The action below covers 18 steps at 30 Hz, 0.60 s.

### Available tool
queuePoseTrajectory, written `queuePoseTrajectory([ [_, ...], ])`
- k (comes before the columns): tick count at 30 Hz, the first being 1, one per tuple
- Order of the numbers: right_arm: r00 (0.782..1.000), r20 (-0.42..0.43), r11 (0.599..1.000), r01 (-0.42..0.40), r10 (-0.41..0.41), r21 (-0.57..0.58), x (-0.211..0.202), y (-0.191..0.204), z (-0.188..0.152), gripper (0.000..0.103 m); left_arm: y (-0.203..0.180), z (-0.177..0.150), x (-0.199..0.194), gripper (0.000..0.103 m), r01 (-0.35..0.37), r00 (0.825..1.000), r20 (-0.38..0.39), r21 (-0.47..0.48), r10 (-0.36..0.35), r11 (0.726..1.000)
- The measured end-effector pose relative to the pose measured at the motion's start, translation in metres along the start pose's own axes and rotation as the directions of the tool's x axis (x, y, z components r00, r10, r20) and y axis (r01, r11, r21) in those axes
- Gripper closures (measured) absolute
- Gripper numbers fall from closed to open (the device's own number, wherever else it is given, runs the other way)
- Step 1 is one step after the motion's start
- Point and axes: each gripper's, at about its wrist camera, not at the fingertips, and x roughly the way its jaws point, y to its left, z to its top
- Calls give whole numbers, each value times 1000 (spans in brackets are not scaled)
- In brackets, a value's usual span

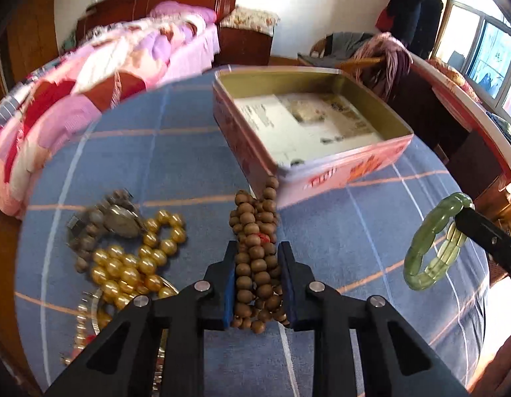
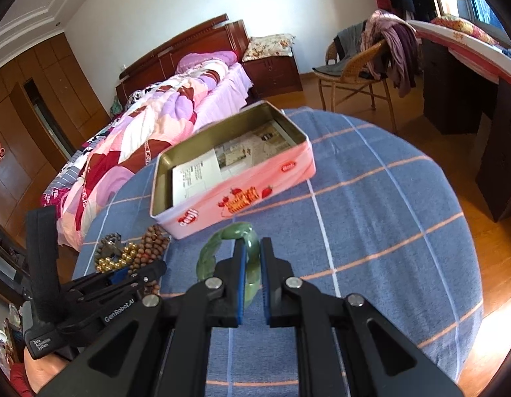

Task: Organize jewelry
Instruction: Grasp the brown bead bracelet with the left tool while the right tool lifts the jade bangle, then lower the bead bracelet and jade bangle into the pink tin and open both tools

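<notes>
My left gripper (image 1: 258, 248) is shut on a brown wooden bead strand (image 1: 255, 231), bunched between its pads just in front of the open pink tin box (image 1: 321, 168). My right gripper (image 2: 252, 248) is shut on a green jade bracelet (image 2: 222, 238), held above the blue checked cloth near the tin (image 2: 242, 192). The bracelet also shows at the right in the left wrist view (image 1: 430, 241). The left gripper (image 2: 123, 274) and the beads (image 2: 149, 248) show at the lower left in the right wrist view. Papers line the tin's bottom.
A gold pearl necklace (image 1: 133, 268), a watch with grey beads (image 1: 113, 218) and more chains lie at the left on the round table's blue cloth (image 1: 176, 152). A bed (image 2: 149, 125), wicker chair (image 2: 358, 76) and desk (image 2: 470, 76) stand beyond the table.
</notes>
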Motion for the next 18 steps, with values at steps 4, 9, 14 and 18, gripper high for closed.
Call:
queuePoseTrajectory([
  [4, 999, 40, 1000, -27, 27, 12, -5, 1, 17, 91, 0, 13, -31, 80, 42, 993, 113, -3, -42, 999],
  [9, 991, 112, 995, -86, 79, 58, 1, 2, 49, 91, -8, 42, -50, 80, 67, 971, 230, 8, -67, 998],
  [14, 984, 146, 979, -125, 102, 160, 36, -11, 77, 91, -21, 64, -20, 80, 64, 971, 232, 3, -63, 998],
  [18, 989, 121, 971, -115, 91, 210, 71, -22, 87, 91, -31, 70, 6, 80, 42, 979, 201, -3, -41, 999],
])
